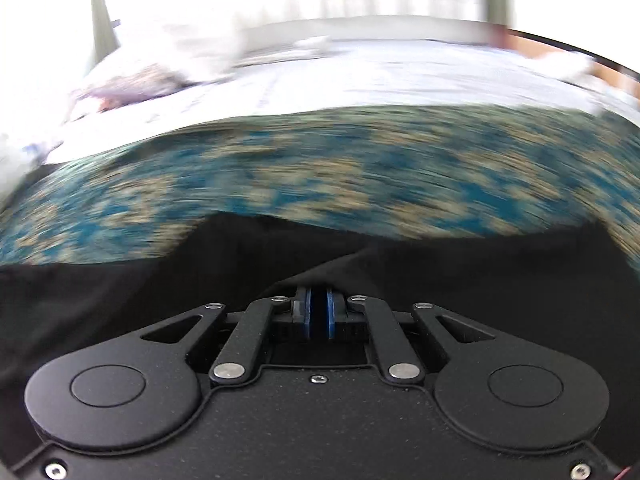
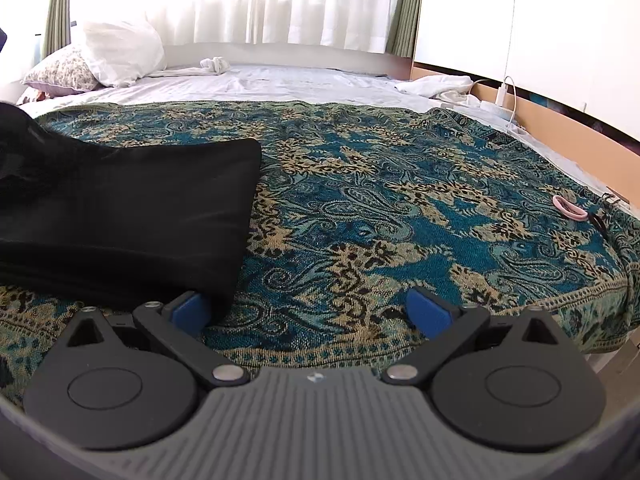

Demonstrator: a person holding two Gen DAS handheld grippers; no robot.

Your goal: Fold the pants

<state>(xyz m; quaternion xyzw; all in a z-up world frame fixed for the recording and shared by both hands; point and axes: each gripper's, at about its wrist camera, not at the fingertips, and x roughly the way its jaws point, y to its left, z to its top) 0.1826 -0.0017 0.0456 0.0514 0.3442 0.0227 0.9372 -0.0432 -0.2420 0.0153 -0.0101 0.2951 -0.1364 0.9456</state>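
Observation:
The black pants [image 2: 132,216] lie on a teal and beige patterned blanket [image 2: 380,208] on the bed, with one end lifted at the far left of the right wrist view. My left gripper [image 1: 319,310] is shut on the black pants fabric [image 1: 400,268], which drapes over its blue pads [image 1: 307,314]; this view is motion-blurred. My right gripper [image 2: 308,312] is open and empty, low over the blanket, with its left blue pad [image 2: 188,312] beside the near right corner of the pants.
White pillows [image 2: 120,52] and a floral pillow [image 2: 64,68] sit at the head of the bed. A pink hair tie [image 2: 568,206] lies near the blanket's right edge. White cloth [image 2: 436,86], a charger and cable [image 2: 506,96] lie along the right wall.

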